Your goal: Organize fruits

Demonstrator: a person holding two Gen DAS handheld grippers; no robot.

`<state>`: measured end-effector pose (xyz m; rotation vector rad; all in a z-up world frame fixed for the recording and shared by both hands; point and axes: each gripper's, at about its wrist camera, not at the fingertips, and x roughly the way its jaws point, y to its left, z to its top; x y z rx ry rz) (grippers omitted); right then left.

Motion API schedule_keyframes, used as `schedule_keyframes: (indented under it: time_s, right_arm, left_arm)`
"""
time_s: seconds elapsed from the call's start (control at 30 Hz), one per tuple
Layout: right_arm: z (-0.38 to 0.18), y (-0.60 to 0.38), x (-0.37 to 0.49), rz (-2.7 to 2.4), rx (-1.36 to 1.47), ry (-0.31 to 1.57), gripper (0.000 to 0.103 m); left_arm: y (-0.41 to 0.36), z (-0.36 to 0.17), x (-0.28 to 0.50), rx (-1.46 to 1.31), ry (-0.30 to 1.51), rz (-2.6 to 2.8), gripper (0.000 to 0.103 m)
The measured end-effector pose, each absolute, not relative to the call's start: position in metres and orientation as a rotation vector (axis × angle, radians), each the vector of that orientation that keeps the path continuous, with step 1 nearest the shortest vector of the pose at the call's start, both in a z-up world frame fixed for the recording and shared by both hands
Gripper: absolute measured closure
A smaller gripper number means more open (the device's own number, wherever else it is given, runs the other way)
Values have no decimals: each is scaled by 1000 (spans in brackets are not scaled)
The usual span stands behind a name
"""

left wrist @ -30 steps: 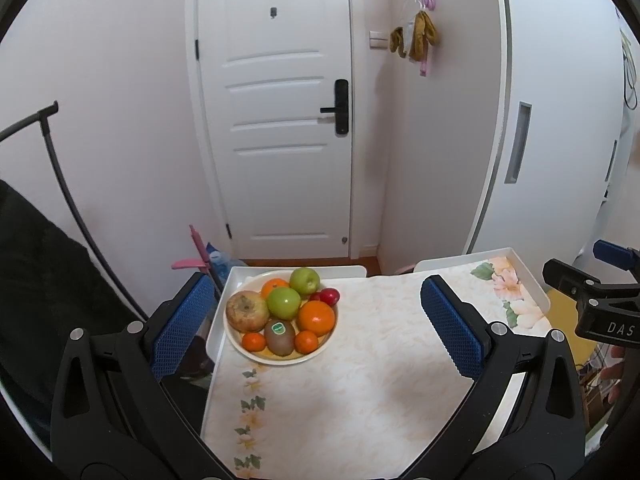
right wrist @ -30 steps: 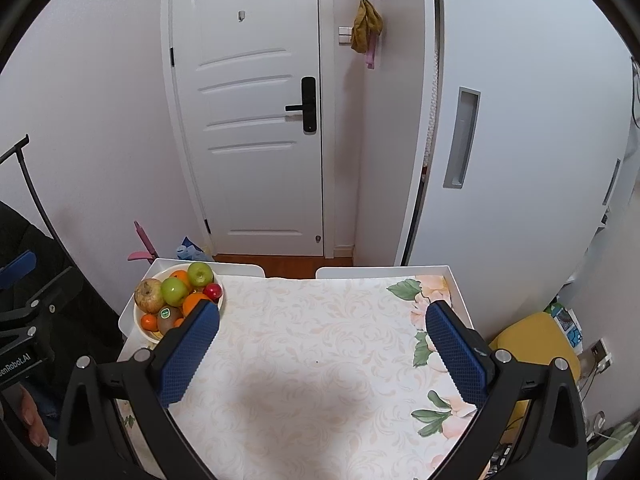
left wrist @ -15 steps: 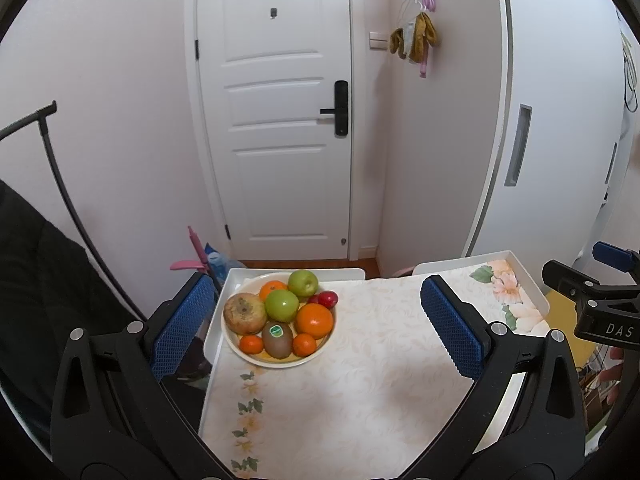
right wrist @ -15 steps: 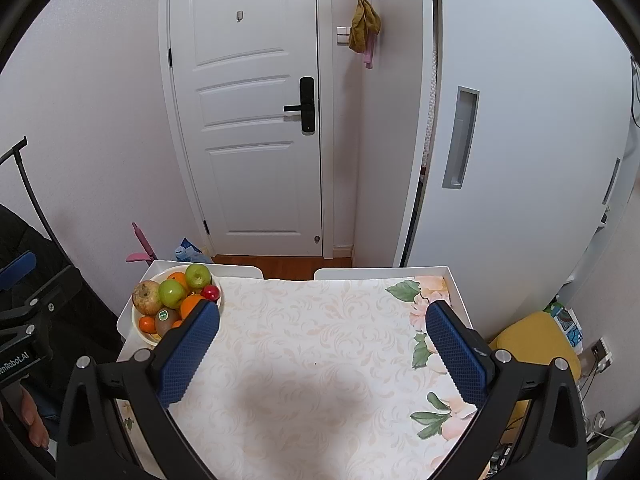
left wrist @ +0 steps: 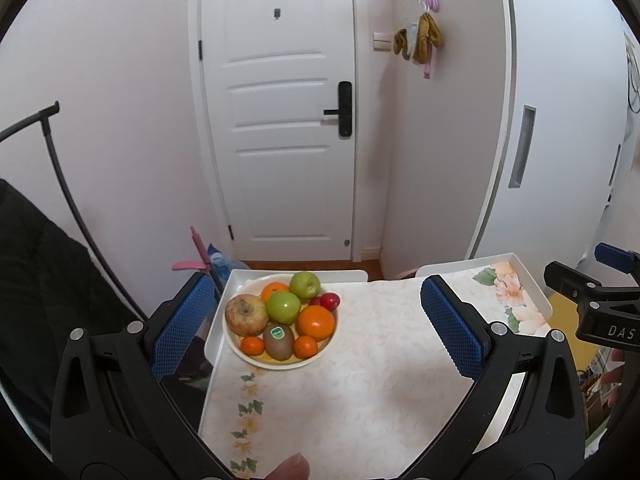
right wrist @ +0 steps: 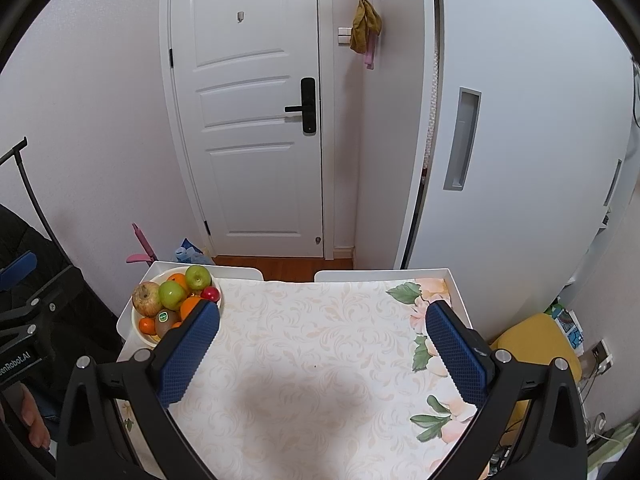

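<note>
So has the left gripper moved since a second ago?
Barely: the left gripper has drifted slightly; the fruit plate sits slightly higher beside its left pad, nothing more.

Home entryway, white panelled door [right wrist: 256,112] with black smart lock [right wrist: 307,105], cloths on wall hook [right wrist: 366,26], floral-clothed table [right wrist: 320,360]

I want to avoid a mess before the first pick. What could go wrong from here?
The fruits are heaped in the bowl; pulling out the kiwi at the bottom might make the green apple above roll off. The bowl sits near the table's left edge, so a push by the open left tongs could slide it off.
</note>
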<state>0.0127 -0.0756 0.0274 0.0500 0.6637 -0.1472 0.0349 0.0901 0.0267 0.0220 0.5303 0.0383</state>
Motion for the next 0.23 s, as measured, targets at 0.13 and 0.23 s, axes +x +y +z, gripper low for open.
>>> schedule_keyframes:
  time_s: [0.13,0.23]
  right_arm:
    - [27,-75,13,-150,50,664,0]
    - [27,-75,13,-149,50,664,0]
  left_arm:
    - [89,27,35,30,525,44,0]
    - [87,28,36,31,522,43,0]
